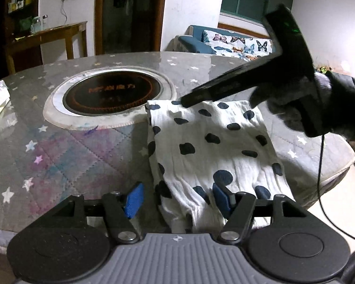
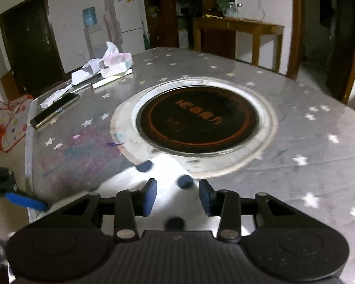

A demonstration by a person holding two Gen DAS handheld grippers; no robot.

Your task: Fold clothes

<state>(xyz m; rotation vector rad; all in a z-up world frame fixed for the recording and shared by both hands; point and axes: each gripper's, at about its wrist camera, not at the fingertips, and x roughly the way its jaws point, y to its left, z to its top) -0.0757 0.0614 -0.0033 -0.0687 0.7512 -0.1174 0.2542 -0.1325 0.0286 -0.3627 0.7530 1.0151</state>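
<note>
White spotted cloth flat on table, left claw spread at near edge, right claw spread over far corner

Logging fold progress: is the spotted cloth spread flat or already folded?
Folded at least once: the spotted cloth shows doubled layers along its left edge and forms a narrow strip on the table.

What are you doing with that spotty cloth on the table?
A person is folding a white cotton garment with dark blue spots on the grey star-patterned table, beside its round black hotplate. The left gripper is open at the garment's near edge. The right gripper is open too, over its far edge. Neither grips it.
</note>
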